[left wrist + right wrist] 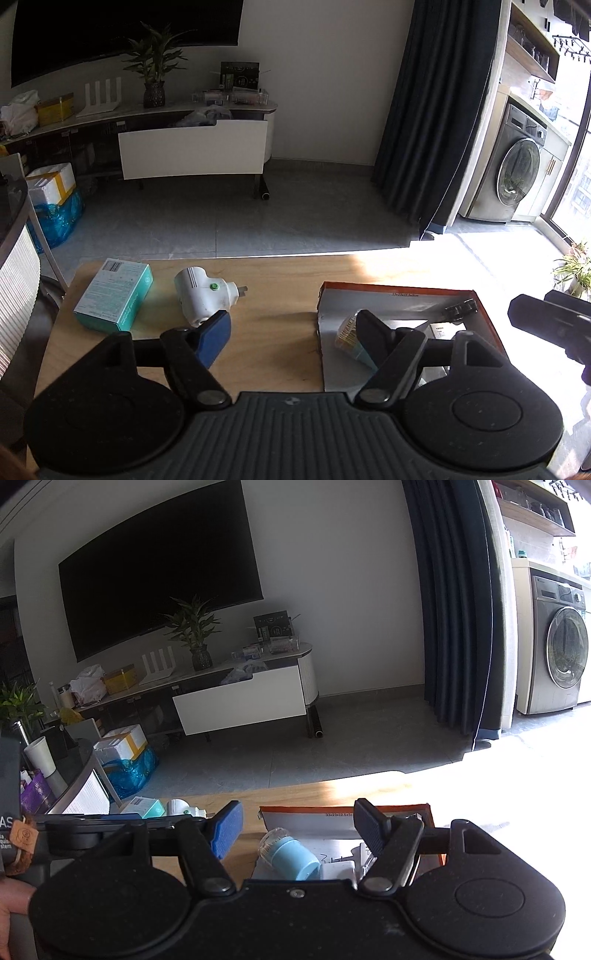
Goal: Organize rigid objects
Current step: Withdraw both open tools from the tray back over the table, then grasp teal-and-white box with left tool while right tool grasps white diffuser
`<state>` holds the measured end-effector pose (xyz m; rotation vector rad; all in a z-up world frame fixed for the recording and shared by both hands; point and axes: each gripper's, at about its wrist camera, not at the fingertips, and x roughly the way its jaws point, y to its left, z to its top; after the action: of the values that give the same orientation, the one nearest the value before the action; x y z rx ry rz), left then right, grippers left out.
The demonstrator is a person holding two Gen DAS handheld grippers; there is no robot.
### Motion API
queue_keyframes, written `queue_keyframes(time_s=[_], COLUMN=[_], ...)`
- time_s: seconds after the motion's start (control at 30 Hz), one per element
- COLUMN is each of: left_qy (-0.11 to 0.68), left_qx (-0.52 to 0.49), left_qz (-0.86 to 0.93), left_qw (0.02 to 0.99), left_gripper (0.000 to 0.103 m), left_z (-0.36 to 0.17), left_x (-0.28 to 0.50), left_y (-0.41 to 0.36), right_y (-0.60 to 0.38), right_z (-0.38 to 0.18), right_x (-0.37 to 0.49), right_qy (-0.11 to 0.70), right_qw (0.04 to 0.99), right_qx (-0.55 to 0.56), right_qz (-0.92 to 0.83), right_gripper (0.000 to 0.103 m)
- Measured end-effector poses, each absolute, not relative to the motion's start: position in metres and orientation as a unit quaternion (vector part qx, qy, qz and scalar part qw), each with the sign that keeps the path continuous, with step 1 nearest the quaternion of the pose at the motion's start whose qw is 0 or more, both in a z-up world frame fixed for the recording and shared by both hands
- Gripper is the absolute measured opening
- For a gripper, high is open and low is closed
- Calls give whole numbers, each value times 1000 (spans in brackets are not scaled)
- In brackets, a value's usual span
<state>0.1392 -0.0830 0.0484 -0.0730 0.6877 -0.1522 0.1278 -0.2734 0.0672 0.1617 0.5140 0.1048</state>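
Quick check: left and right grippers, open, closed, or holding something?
Left gripper: open, nothing between its blue-padded fingers.
Right gripper: open, holding nothing; the light blue cylindrical bottle lies below in the orange-rimmed cardboard box.

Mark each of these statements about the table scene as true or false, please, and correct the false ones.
1. The teal box lies inside the orange-rimmed cardboard box. False: it lies on the wooden table, left of the white plug adapter.
2. A light blue cup lies on its side in the orange-rimmed cardboard box. True.
3. The left tongs are shut on the white plug adapter. False: they are open and hold nothing.
4. The right tongs are open and empty. True.
5. The white plug adapter has a green button. True.
6. A washing machine stands left of the dark curtain. False: it stands right of it.
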Motion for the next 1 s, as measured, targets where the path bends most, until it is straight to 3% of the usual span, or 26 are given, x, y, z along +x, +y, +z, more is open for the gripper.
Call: queue_keyframes(time_s=[0.53, 1.0], left_qy=[338, 352], left_qx=[-51, -38], left_qz=[-30, 33], left_qw=[939, 935], left_gripper=[83, 99], left_z=[31, -15], left_x=[134, 187], left_y=[-24, 49], right_y=[-209, -181], right_z=[48, 20], right_x=[154, 175], right_qy=[287, 312], right_qw=[951, 938], right_qx=[57, 45], right_qz=[103, 143], right_gripper=[80, 81])
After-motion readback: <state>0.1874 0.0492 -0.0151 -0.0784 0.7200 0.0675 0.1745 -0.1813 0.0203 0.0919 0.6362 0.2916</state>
